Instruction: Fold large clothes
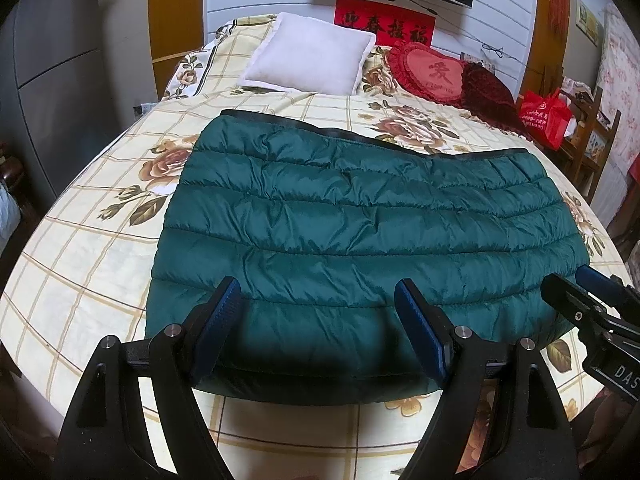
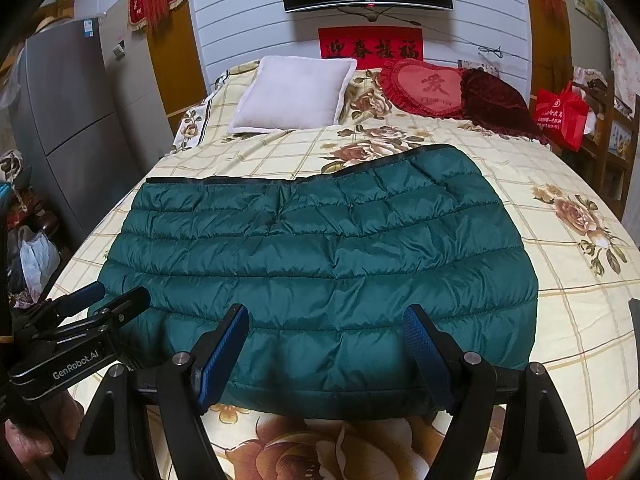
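Jaws: both spread apart, nothing clamped | left gripper [image 1: 318,300], right gripper [image 2: 326,326] | jacket [image 1: 360,216] lies at 12 o'clock, long axis 9-to-3, near edge shared equally.

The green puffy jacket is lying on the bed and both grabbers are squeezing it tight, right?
Not quite. The jacket does lie on the bed, but both grippers, left and right, are open above it, as each wrist view shows.
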